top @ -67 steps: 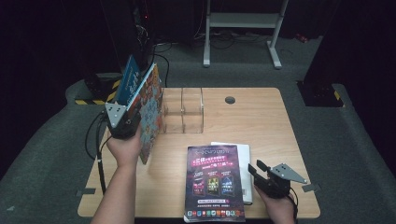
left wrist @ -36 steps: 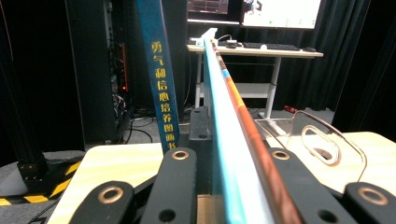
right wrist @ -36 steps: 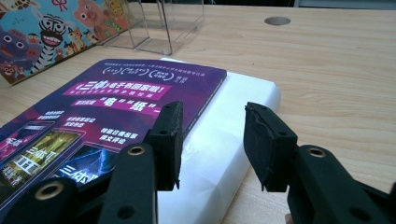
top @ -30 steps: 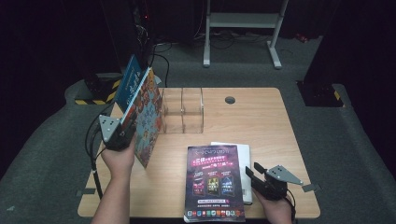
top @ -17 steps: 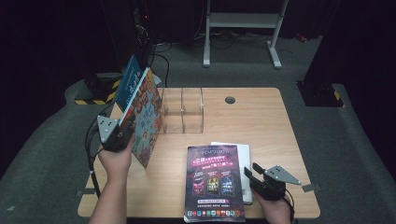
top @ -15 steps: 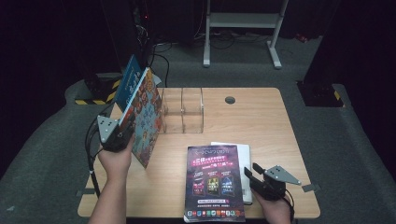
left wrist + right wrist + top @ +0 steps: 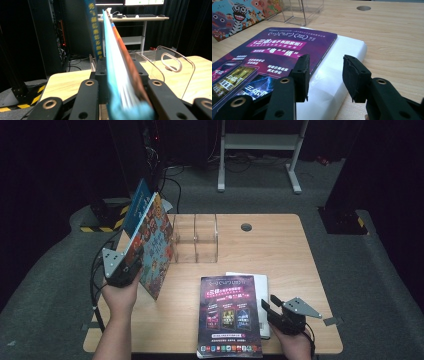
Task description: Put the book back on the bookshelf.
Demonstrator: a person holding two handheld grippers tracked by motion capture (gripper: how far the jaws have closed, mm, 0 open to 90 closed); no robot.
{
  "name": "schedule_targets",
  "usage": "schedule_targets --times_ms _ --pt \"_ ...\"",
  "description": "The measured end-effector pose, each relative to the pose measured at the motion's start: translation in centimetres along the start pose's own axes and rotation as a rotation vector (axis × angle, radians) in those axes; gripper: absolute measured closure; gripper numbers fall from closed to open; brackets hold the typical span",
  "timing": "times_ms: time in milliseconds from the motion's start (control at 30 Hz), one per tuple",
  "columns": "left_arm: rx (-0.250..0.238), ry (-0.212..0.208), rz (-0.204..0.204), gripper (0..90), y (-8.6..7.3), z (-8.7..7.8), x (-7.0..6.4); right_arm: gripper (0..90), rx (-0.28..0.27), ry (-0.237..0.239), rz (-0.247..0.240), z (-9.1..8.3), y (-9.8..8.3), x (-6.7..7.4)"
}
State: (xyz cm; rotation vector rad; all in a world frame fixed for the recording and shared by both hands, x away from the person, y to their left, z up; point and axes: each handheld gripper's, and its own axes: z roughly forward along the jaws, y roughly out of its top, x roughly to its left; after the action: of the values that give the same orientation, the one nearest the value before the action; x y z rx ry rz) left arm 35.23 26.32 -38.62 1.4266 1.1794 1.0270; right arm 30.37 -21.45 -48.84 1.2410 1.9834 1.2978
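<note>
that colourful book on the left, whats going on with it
A person stands the colourful book on edge at the table's left side, beside a clear acrylic organizer. The left gripper has the book between its jaws, which have just been opening. The right gripper hovers open over a white book lying under a purple magazine.

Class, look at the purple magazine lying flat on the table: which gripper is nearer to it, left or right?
Right. The right gripper sits at the purple magazine's right edge, over the white book beneath it. The left gripper is off to the left, around an upright picture book.
</note>
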Motion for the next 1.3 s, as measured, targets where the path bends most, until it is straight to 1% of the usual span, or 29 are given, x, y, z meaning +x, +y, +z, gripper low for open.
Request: schedule_targets --times_ms 133,200,300,333,433,467,567,733,833,867,1000,1067,1233,1300 --pt "0.007 -0.012 -0.008 72.5 -0.4 -0.4 0.3 57.3 0.000 -0.001 -0.001 0.1 0.0 0.0" --pt "0.007 -0.009 0.009 73.1 -0.5 -0.6 0.3 57.4 0.002 -0.001 0.001 0.1 -0.1 0.1" --pt "0.006 -0.014 0.017 73.1 -0.7 -0.9 0.2 57.4 0.000 -0.002 -0.008 0.1 0.0 0.1" --pt "0.007 -0.015 0.023 73.2 -0.8 -1.0 0.2 57.4 0.000 -0.002 -0.008 0.1 0.0 0.1" --pt "0.008 -0.026 0.023 73.1 -1.1 -1.3 0.1 57.4 0.001 -0.003 -0.004 0.1 0.0 0.1" --pt "0.011 -0.027 0.032 73.1 -1.2 -1.3 0.1 57.4 0.001 -0.002 -0.003 0.1 0.0 0.1" --pt "0.022 -0.036 0.040 73.1 -1.7 -1.6 0.1 57.4 0.001 -0.002 -0.007 0.1 0.0 0.1" --pt "0.030 -0.044 0.031 73.2 -2.8 -2.0 0.3 57.4 0.002 -0.003 -0.006 0.1 -0.1 0.1" --pt "0.043 -0.050 0.040 73.4 -3.4 -2.1 0.2 57.4 0.005 -0.003 -0.005 0.1 -0.1 0.2" --pt "0.045 -0.050 0.044 73.6 -3.6 -2.1 0.1 57.4 0.008 -0.003 0.003 0.1 -0.1 0.3" --pt "0.049 -0.056 0.047 73.6 -4.3 -2.3 0.0 57.5 0.007 -0.002 -0.009 0.2 -0.1 0.3" --pt "0.051 -0.057 0.051 73.8 -4.6 -2.4 0.0 57.4 0.008 -0.002 -0.011 0.3 -0.1 0.3" --pt "0.052 -0.059 0.047 74.1 -5.2 -2.6 0.0 57.5 0.010 -0.001 -0.008 0.3 -0.2 0.4" --pt "0.060 -0.061 0.056 74.1 -5.5 -2.8 -0.1 57.7 0.012 0.000 -0.009 0.3 -0.2 0.4"
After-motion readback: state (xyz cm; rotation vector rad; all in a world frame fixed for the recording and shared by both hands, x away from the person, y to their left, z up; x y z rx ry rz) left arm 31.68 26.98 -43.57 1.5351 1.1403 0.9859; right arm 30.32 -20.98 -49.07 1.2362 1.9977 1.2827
